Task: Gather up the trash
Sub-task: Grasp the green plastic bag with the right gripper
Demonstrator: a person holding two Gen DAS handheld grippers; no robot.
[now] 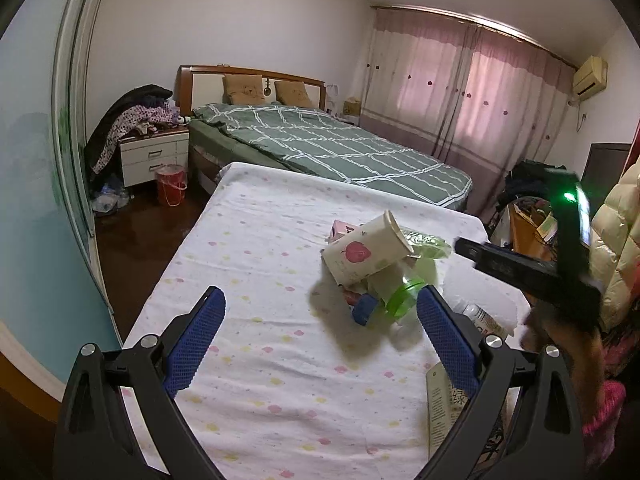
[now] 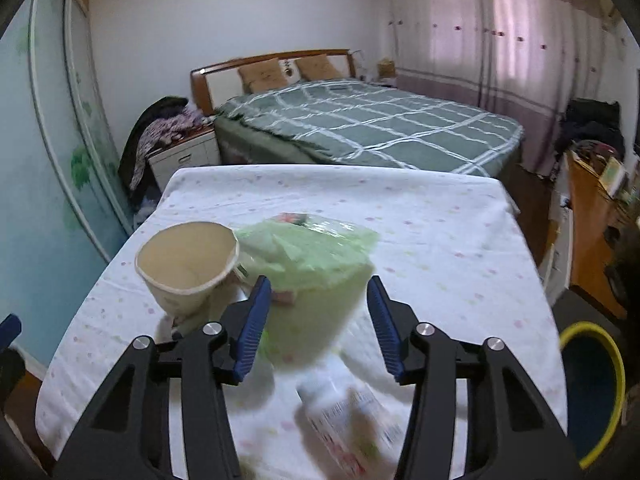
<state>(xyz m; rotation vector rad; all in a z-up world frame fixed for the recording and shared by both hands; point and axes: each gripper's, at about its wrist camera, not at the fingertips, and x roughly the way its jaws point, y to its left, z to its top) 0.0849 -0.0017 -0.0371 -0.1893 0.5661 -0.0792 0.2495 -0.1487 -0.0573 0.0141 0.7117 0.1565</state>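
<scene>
Trash (image 1: 376, 268) heaped on a table (image 1: 256, 240) draped in a white cloth dotted pink and yellow, in a bedroom. Left gripper (image 1: 320, 316) hovering low over the near end of the cloth, blue-padded fingers (image 1: 196, 332) spread wide, nothing between them, the heap just beyond and toward the right finger. Right gripper (image 2: 318, 322) half open above the same heap, pads (image 2: 254, 328) clear of everything, a crumpled pale-green plastic bag (image 2: 308, 252) seen blurred between and past the tips. Tipped paper cup (image 1: 366, 252) with a pink leaf print lying on top of the pile, mouth turned up and away in the left view, open toward the camera in the right view. Under and beside the cup: a small pink box (image 1: 342, 229), a green-rimmed clear container (image 1: 404, 294), a blue cap (image 1: 365, 309). White labelled bottle (image 2: 344, 408) lying on its side near the table's front edge, blurred, nearer than the heap. Printed paper wrapper (image 1: 442, 408) at the front right corner, partly behind the left gripper's right finger. Yellow-rimmed bin (image 2: 592, 384) on the floor just right of the table. Beyond the table, a bed (image 1: 328, 148) under a green checked cover, two tan pillows at a wooden headboard, a white nightstand (image 1: 154, 156) piled with clothes, a red bucket (image 1: 171, 185) on the dark floor, pink curtains (image 1: 464, 92) closed across the window.
</scene>
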